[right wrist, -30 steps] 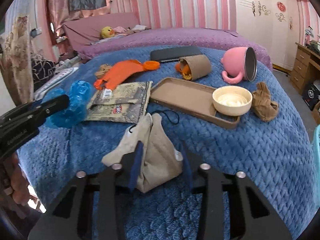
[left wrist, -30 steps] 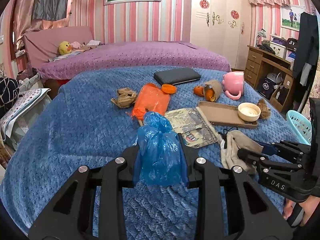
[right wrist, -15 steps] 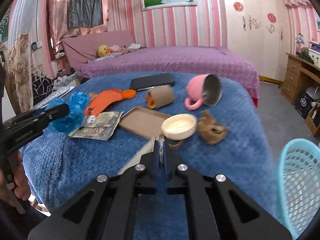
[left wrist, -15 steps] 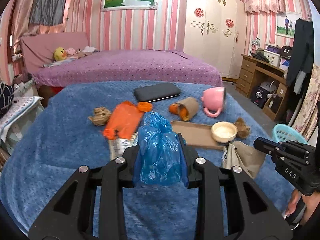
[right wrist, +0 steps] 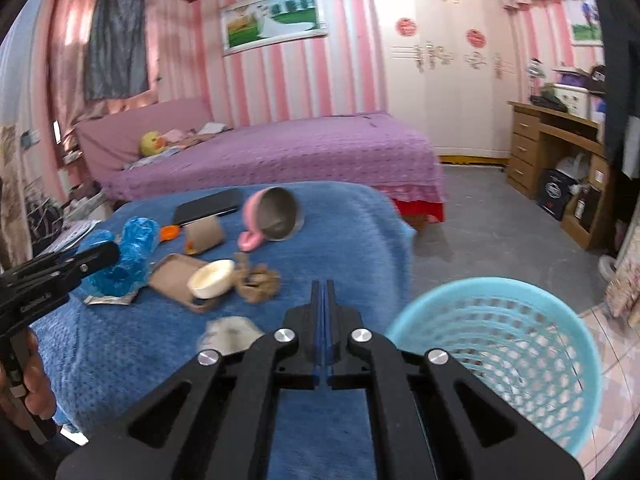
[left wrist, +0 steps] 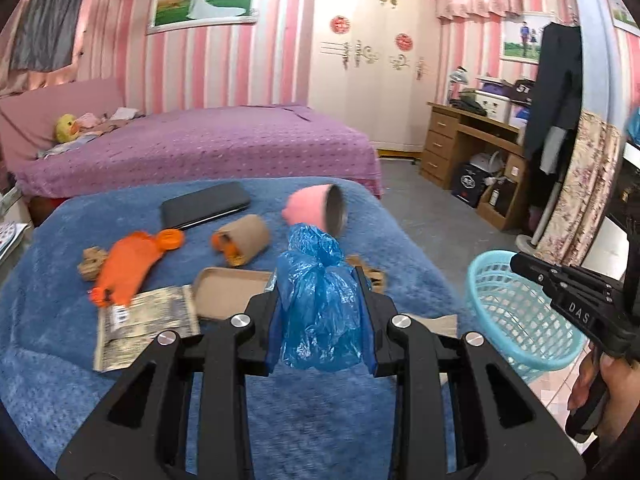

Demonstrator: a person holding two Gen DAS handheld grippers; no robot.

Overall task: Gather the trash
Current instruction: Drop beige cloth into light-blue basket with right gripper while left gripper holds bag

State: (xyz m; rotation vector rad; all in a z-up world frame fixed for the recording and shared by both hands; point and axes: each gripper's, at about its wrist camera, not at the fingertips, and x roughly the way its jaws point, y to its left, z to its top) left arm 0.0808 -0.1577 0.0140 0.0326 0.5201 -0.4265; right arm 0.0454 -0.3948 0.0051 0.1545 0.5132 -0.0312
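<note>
Blue crumpled plastic bag sits pinched between the left gripper pads, held above the blue blanket. Right gripper has its jaws pressed together with nothing visible between them, beside the turquoise basket on the floor. A beige scrap lies just below-left of its fingers.

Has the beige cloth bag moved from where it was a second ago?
Yes. The beige cloth bag left its spot by the brown tray and now hangs at the blue blanket's near edge, closer to the basket.
</note>
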